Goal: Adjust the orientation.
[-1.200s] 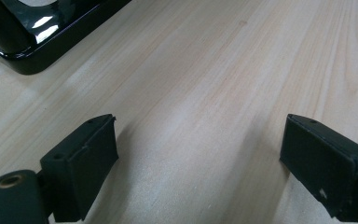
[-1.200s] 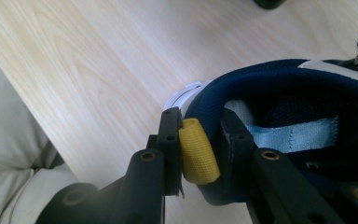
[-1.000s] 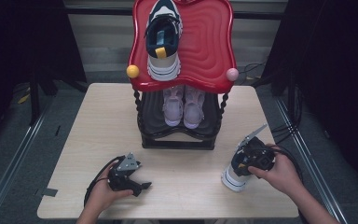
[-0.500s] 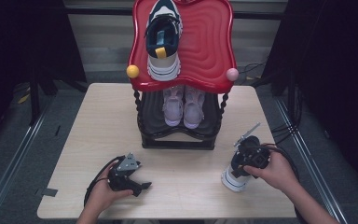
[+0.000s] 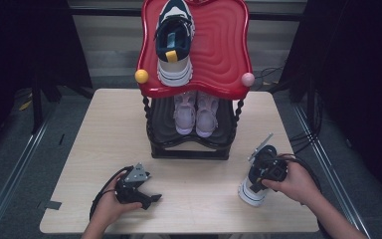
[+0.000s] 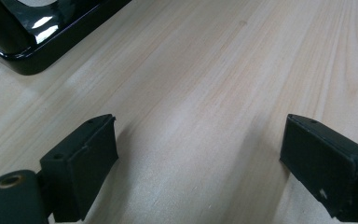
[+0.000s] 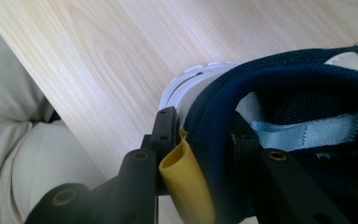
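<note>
Right gripper view showed the right claw (image 7: pixel 200 154) clamped on the heel collar of a navy and white sneaker (image 7: pixel 279 93), one jaw outside beside the yellow pull tab (image 7: pixel 186 182), the other inside the opening; the jaws had just been closing a little. From the high view, this sneaker (image 5: pixel 252 191) stood at the near right part of the bench (image 5: pixel 94 144), its long axis running from the claw toward the person's edge. The red shoe rack (image 5: pixel 224 50), where the matching sneaker (image 5: pixel 174 40) lay on the top shelf, was ahead and to the left. The left claw (image 6: pixel 200 163) rested with jaws apart and empty, well apart from the sneaker, so the right hand was clearly nearer.
</note>
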{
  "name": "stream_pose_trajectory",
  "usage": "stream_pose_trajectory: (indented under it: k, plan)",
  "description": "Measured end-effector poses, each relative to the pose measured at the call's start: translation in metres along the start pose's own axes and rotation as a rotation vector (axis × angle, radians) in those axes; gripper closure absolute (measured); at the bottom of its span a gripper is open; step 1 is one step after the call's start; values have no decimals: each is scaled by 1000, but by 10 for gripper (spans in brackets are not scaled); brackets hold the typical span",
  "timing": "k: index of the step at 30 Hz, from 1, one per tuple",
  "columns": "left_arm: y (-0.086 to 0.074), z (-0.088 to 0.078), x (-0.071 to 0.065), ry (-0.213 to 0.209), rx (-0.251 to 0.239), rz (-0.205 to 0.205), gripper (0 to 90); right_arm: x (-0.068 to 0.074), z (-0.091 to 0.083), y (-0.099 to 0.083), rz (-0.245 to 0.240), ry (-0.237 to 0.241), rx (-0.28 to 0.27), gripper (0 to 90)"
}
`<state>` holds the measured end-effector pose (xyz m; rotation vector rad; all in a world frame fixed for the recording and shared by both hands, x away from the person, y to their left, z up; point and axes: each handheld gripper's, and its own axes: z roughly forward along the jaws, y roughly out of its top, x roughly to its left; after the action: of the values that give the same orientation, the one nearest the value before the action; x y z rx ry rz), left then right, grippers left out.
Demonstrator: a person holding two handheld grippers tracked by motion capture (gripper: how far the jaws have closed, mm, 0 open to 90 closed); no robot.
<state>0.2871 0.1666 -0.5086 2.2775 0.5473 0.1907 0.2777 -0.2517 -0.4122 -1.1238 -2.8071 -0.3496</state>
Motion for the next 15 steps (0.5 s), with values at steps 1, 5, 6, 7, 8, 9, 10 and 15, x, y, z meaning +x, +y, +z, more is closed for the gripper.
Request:
stream_pose_trajectory:
  k: [1, 5, 6, 7, 8, 9, 10, 15]
  plan:
    - [0, 0, 0, -1, -1, 0, 101, 0, 0, 0, -6, -1, 4, 681]
    - [0, 0, 0, 3, 3, -2, 101, 0, -1, 3, -7, 14, 30, 622]
    - [0, 0, 0, 4, 4, 1, 101, 1, 0, 5, -6, 14, 39, 615]
    - [0, 0, 0, -1, -1, 0, 101, 1, 0, 6, -17, 17, 48, 601]
    - [0, 0, 0, -4, -1, -2, 101, 3, 1, 8, -21, 34, 56, 594]
    - [0, 0, 0, -4, -2, -3, 101, 2, 3, 8, -40, 25, 62, 595]
    - [0, 0, 0, -4, -1, -3, 101, 3, 4, 9, -29, 32, 67, 599]
    - [0, 0, 0, 0, 0, 0, 101, 2, 12, 10, -30, 35, 96, 621]
